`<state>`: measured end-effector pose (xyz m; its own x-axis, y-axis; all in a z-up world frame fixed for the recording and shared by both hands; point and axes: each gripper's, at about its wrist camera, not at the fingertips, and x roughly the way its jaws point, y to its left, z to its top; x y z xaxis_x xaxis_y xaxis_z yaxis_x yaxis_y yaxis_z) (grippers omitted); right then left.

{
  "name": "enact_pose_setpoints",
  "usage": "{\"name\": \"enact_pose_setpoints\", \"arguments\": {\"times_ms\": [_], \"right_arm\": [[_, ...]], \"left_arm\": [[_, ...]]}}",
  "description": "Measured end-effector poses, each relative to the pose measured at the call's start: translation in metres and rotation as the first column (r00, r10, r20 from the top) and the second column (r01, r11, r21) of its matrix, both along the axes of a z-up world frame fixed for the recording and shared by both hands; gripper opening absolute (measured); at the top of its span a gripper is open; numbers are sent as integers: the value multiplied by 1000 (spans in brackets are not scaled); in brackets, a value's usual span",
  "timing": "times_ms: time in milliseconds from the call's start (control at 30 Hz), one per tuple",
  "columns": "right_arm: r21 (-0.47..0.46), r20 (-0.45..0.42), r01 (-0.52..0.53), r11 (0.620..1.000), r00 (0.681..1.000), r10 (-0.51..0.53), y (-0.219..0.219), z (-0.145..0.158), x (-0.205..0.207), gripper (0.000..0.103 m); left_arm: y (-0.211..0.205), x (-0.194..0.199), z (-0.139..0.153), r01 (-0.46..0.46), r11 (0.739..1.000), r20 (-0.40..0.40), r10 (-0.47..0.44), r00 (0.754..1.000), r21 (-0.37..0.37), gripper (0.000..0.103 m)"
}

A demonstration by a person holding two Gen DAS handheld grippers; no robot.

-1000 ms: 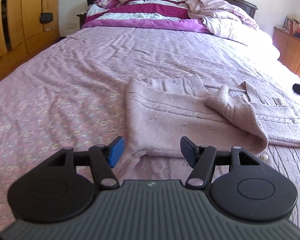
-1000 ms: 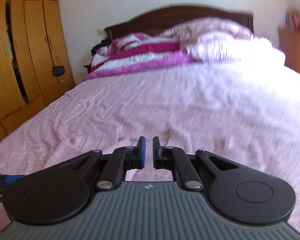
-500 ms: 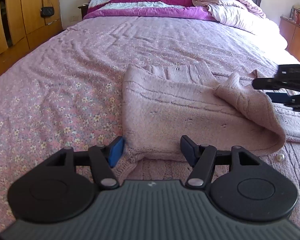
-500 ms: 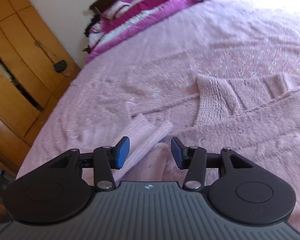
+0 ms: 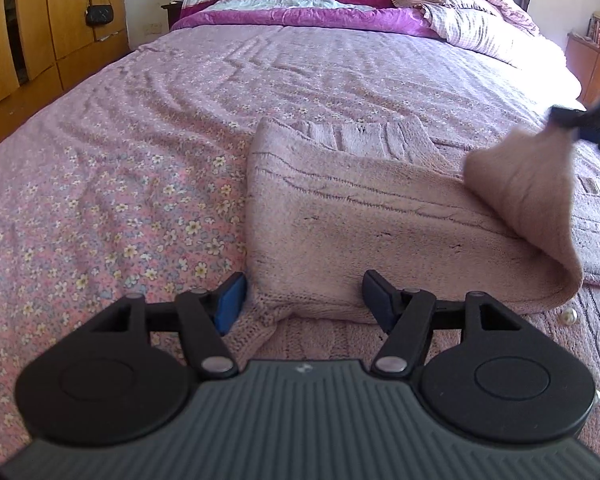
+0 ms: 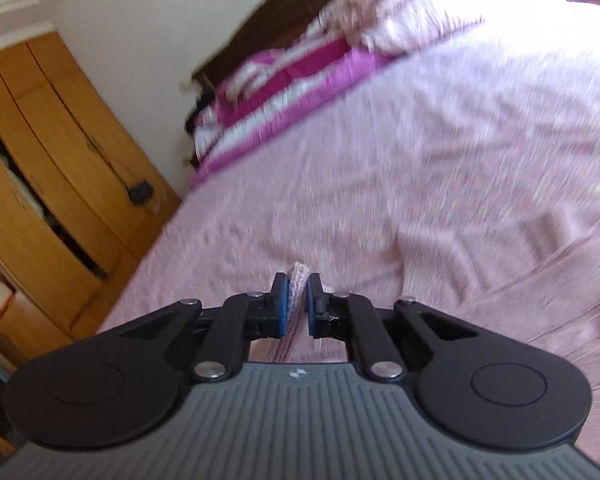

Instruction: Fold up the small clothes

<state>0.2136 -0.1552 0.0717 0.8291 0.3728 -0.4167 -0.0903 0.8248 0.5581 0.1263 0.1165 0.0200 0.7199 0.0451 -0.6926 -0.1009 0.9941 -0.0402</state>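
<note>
Hovering low, left gripper [image 5: 302, 300] jaws spread around cardigan [image 5: 340, 224] edge on bed [image 5: 120, 168]; sleeve [image 5: 528, 184] lifted at right. Right view, blurred: right gripper [image 6: 298, 300] jaws pinching sleeve [image 6: 298, 280] above bed [image 6: 420, 168].

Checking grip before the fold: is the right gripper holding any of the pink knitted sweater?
Yes, the right gripper is shut on a pinch of the pink knitted sweater.
</note>
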Motion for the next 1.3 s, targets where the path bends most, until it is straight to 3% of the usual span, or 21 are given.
{"name": "enact_pose_setpoints", "arguments": {"times_ms": [133, 267, 367, 533, 600, 633, 667, 733, 933, 1300], "right_arm": [[-58, 126, 95, 994, 988, -87, -25, 27, -36, 10], [-196, 217, 208, 958, 962, -164, -45, 32, -75, 10], [-294, 192, 239, 925, 963, -188, -53, 14, -91, 10], [-421, 54, 241, 875, 969, -240, -59, -32, -98, 11], [-415, 1, 237, 878, 966, -260, -64, -48, -101, 16], [-413, -7, 241, 878, 963, -268, -65, -51, -102, 28], [-419, -10, 256, 871, 958, -286, -67, -55, -103, 48], [-420, -8, 272, 866, 953, -303, -71, -62, -106, 64], [-360, -27, 253, 898, 959, -281, -81, -60, -121, 72], [-282, -18, 163, 946, 984, -175, -78, -20, -178, 84]], "left_arm": [[1, 0, 0, 0, 1000, 0, 0, 1000, 0, 66], [1, -1, -1, -5, 1000, 1, 5, 1000, -2, 67], [-2, -1, -2, -8, 1000, 2, 8, 1000, 6, 68], [-2, 0, -2, -8, 1000, 5, 8, 1000, 13, 68], [-2, -1, -3, -6, 1000, 5, 6, 1000, 17, 69], [-2, 0, -3, -6, 1000, 5, 6, 1000, 20, 70], [-2, 0, -3, -5, 1000, 4, 5, 1000, 23, 70], [-3, 0, -3, -4, 1000, 4, 4, 1000, 27, 71], [0, -7, 6, -2, 1000, 5, 1, 1000, 25, 68], [2, -59, 36, 18, 1000, 10, -18, 1000, 11, 69]]}}
